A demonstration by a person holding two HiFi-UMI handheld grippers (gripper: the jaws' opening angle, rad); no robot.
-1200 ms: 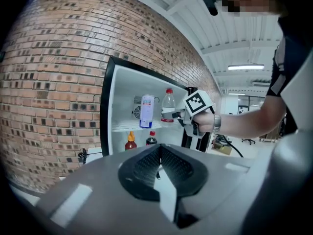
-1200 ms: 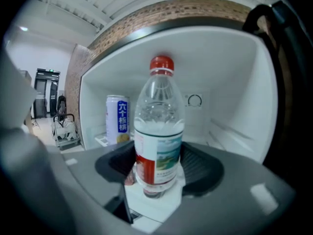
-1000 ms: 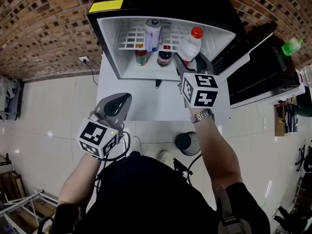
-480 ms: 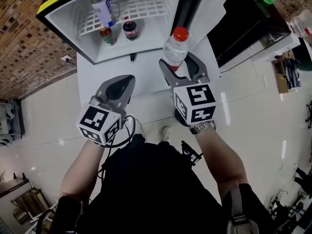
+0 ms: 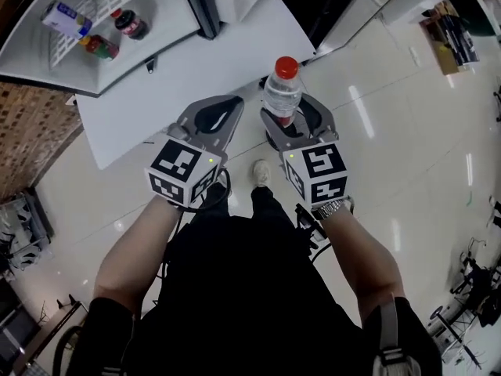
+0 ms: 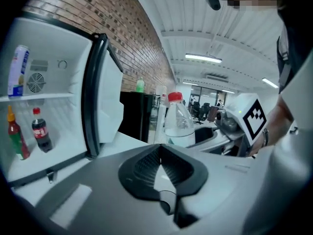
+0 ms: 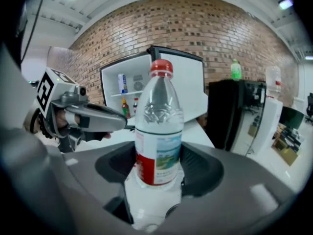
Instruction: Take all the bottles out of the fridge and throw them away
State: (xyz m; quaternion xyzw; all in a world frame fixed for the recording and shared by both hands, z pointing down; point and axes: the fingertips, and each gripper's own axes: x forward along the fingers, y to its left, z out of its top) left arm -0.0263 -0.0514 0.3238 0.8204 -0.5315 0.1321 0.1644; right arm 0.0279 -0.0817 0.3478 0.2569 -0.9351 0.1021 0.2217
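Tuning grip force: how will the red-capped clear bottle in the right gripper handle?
Clear plastic bottle, fill unclear: weight hard to judge, walls may dent under squeeze. Tall, narrow, held low by right gripper: could tilt. Smooth label: maybe slippery.

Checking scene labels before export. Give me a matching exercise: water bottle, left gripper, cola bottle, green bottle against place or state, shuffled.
Things:
1. water bottle
2. left gripper
3. cola bottle
4. green bottle

Place or state:
A. on top of the black cabinet
B. shut, nothing in it
C. in the fridge, under the shelf
D. gripped by the right gripper

Pairs: 1-D, 2-B, 3-C, 4-A.
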